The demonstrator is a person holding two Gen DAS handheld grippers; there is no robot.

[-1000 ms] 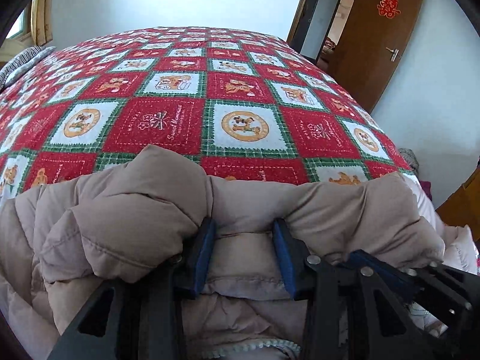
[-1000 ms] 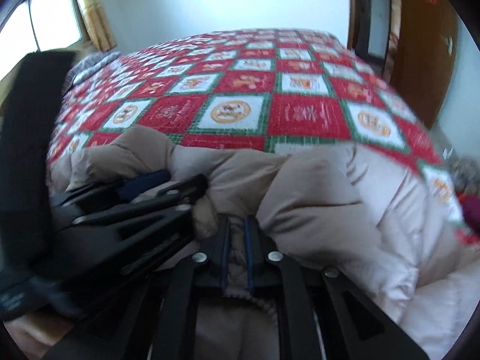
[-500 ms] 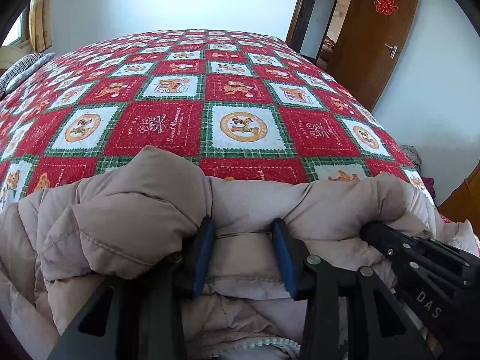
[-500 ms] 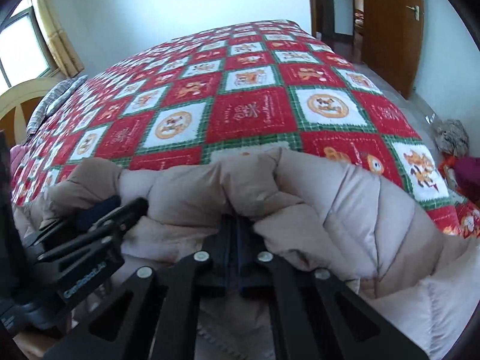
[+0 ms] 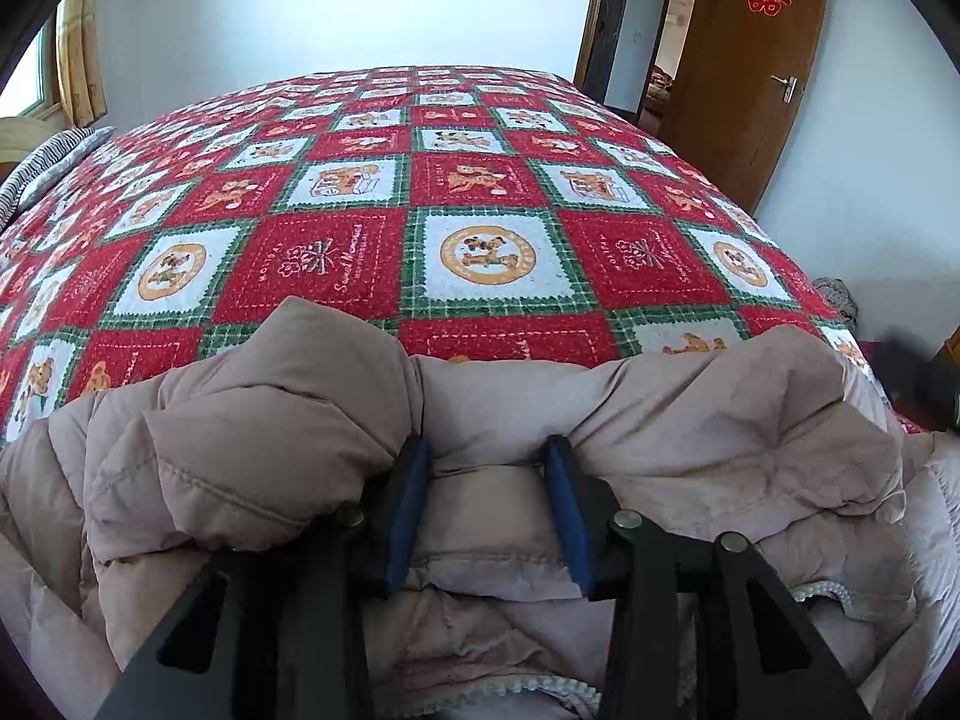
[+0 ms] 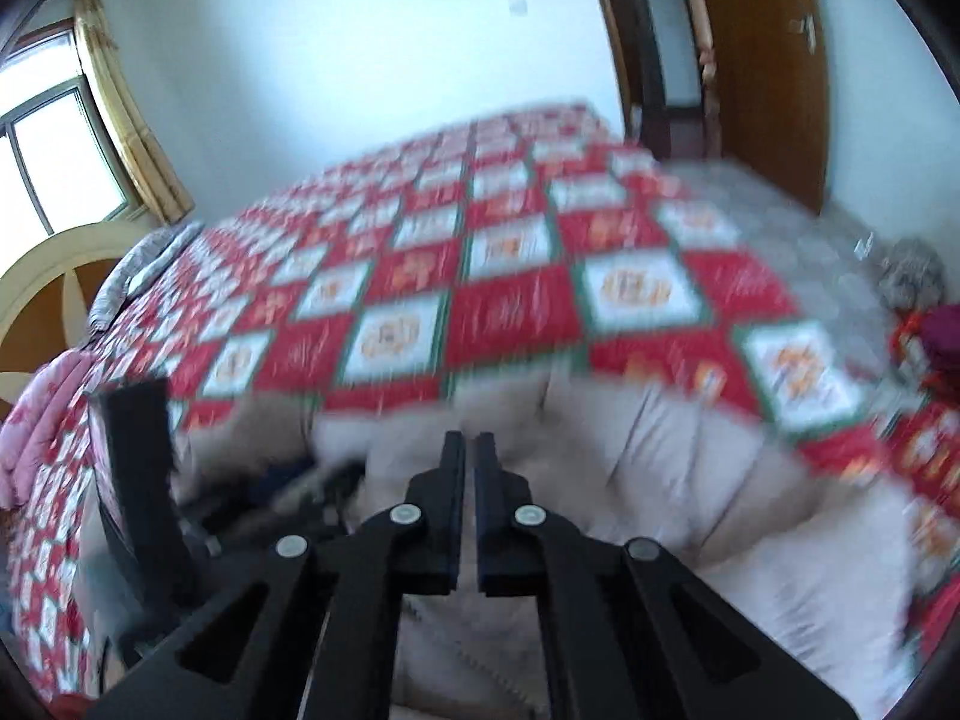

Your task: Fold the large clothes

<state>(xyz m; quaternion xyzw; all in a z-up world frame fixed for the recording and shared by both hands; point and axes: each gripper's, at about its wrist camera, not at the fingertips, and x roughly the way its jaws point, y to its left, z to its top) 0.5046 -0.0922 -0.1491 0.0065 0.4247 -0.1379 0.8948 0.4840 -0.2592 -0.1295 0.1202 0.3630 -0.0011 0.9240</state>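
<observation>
We found the left tool (image 5: 487, 504) pinching the beige quilted puffer coat (image 5: 690, 420); the right tool (image 6: 470, 456), above it, was opening with nothing between its fingers.

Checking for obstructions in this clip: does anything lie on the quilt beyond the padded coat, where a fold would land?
Nothing visible does. Beyond the beige padded coat, which the left gripper clamps, the checked quilt lies bare up to the far edge.
</observation>
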